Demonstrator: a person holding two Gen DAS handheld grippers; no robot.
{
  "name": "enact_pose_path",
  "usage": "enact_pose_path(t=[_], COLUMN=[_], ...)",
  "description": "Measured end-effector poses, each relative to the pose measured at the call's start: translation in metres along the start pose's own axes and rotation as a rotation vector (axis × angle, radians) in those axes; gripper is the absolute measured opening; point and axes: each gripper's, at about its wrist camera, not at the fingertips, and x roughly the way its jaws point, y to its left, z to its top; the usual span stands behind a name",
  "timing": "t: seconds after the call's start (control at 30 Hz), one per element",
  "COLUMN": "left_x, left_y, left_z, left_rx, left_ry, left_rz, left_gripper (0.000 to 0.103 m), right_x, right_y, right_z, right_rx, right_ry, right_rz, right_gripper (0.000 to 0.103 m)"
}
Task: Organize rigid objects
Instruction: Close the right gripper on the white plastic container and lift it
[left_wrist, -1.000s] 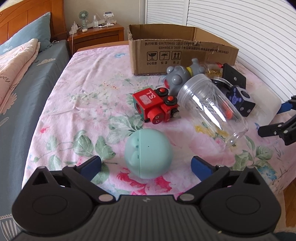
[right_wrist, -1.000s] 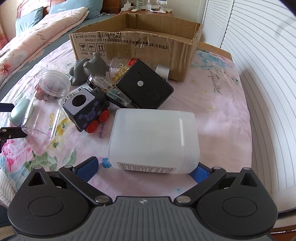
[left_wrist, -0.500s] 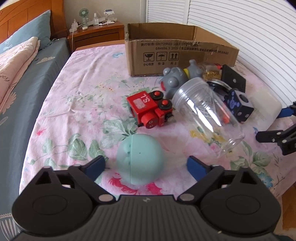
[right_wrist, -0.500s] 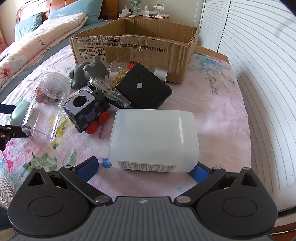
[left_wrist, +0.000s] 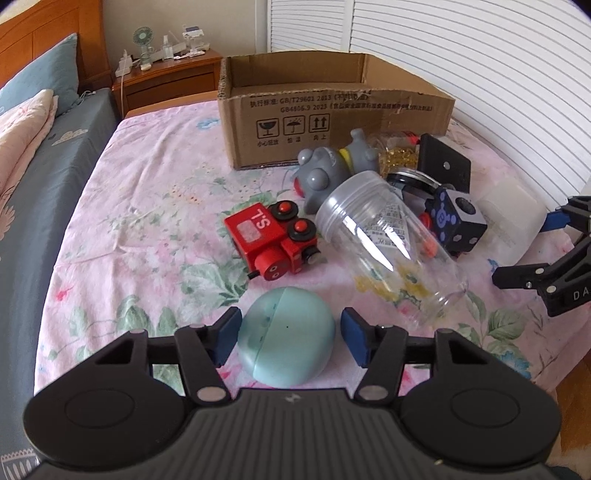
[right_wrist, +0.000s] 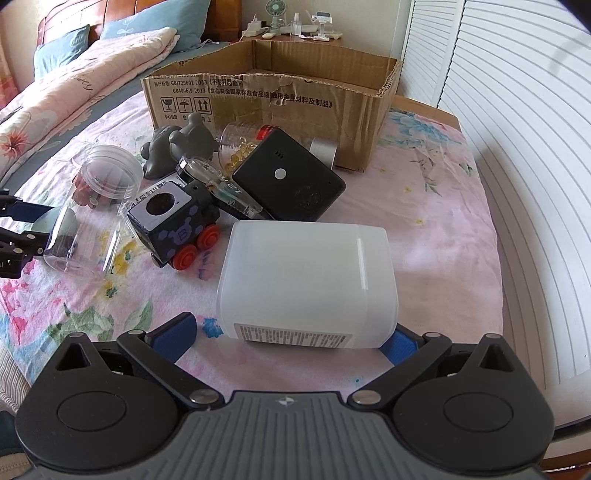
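Observation:
My left gripper (left_wrist: 288, 339) has its jaws close on either side of a teal egg-shaped case (left_wrist: 286, 345) on the floral bedspread; a thin gap shows at each pad. My right gripper (right_wrist: 288, 338) is open around the near end of a white translucent plastic container (right_wrist: 306, 286) lying on its side. Between them lie a clear plastic jar (left_wrist: 388, 243), a red toy train (left_wrist: 271, 243), a dark blue toy train (right_wrist: 173, 225), a grey toy figure (left_wrist: 328, 173) and a black box (right_wrist: 290, 181). An open cardboard box (left_wrist: 332, 110) stands behind them.
A small jar of yellow beads (right_wrist: 240, 147) and a silver cylinder (right_wrist: 323, 149) lie against the cardboard box. A wooden nightstand (left_wrist: 166, 74) with a small fan stands beyond the bed. Pillows and a quilt (right_wrist: 74, 85) lie on the left. White shutters (left_wrist: 480, 74) line the right side.
My left gripper moved forward over the teal case and its jaws narrowed around it. My right gripper stayed open at the white container, barely moving.

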Motion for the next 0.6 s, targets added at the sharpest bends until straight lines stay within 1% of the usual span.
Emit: enact_pose_path(t=[0.1, 0.27, 0.37, 0.5, 0.6], left_x=[-0.003, -0.003, -0.003, -0.002, -0.001], left_y=[0.001, 0.003, 0.005, 0.007, 0.009], left_z=[-0.003, -0.004, -0.003, 0.000, 0.002], left_rx=[0.009, 0.049, 0.097, 0.172, 0.199], left_ry=[0.003, -0.003, 0.003, 0.007, 0.018], left_rz=[-0.011, -0.036, -0.065, -0.100, -0.122], left_gripper=[0.059, 0.059, 0.059, 0.059, 0.059], right_x=[0.001, 0.000, -0.002, 0.002, 0.003], right_y=[0.000, 0.000, -0.003, -0.008, -0.009], right_z=[0.004, 0.011, 0.017, 0.021, 0.023], right_rx=[0.000, -0.019, -0.009, 0.029, 0.052], right_ry=[0.017, 0.014, 0.014, 0.041, 0.044], right_rz=[-0.009, -0.013, -0.007, -0.014, -0.018], right_gripper=[0.103, 0.103, 0.103, 0.103, 0.103])
